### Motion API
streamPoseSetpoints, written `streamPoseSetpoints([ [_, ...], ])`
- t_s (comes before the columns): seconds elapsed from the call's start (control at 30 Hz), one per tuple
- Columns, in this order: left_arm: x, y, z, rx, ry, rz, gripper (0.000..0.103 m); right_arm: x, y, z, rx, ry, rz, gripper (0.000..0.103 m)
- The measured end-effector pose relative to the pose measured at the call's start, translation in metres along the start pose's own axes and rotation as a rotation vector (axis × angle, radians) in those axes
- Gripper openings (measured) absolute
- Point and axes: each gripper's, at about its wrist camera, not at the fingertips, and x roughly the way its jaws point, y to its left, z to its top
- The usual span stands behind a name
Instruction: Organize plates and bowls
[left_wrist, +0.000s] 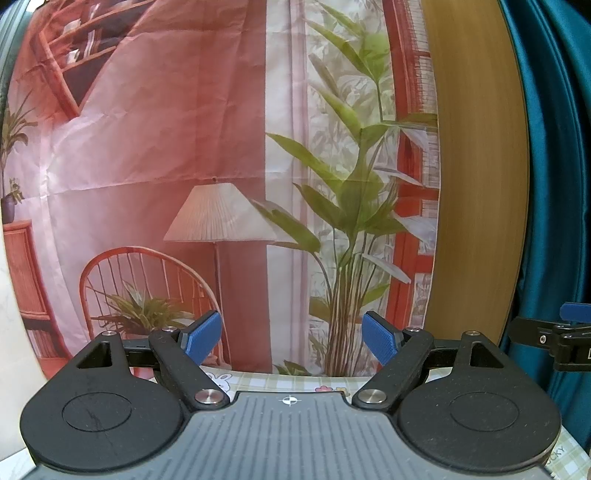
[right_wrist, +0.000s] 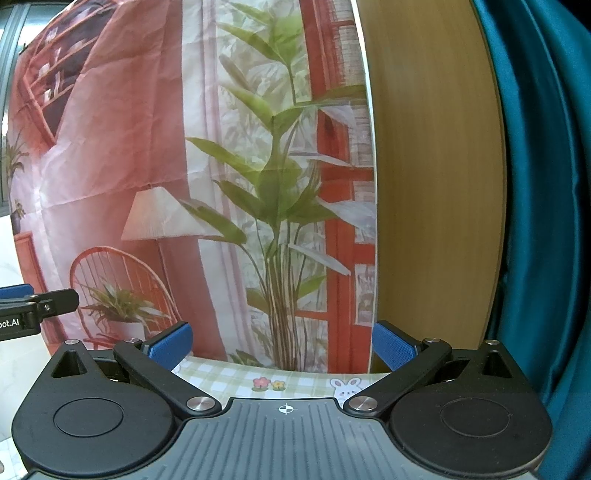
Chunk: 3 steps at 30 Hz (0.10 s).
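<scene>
1. Left wrist view: the left gripper (left_wrist: 291, 341) is seen with its blue pads (left_wrist: 201, 341) spread wide apart, and nothing is held between them.
2. A printed backdrop (left_wrist: 155, 147) showing a lamp, a wicker chair and a tall green plant is faced by the gripper; a wooden panel (left_wrist: 476, 166) stands to its right, and a teal curtain (left_wrist: 554, 147) hangs beyond that.
3. A strip of checked tablecloth (left_wrist: 295, 382) with small cartoon prints is seen just below the pads.
4. The right gripper is caught at the right edge of this view, only in part.
5. Right wrist view: the right gripper (right_wrist: 282, 350) is likewise held wide open, its blue pads (right_wrist: 393, 349) parted and empty.
6. The same tablecloth (right_wrist: 229, 376), backdrop (right_wrist: 110, 129), wooden panel (right_wrist: 432, 166) and curtain (right_wrist: 539, 184) are shown here, and the left gripper (right_wrist: 22, 306) juts in at the left edge.
7. Plates and bowls are shown in neither view, so their place cannot be told.
</scene>
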Motion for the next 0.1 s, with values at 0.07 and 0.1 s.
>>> streamPoseSetpoints([
  [0.07,0.0002,0.0004,-0.0003,0.000,0.000,0.000,0.085,-0.0004,-0.0007,-0.0003,0.000,0.000,0.000,0.103],
  [0.1,0.0004,0.0007,-0.0007,0.000,0.001,0.000,0.085,-0.0004,-0.0007,-0.0003,0.000,0.000,0.000,0.103],
])
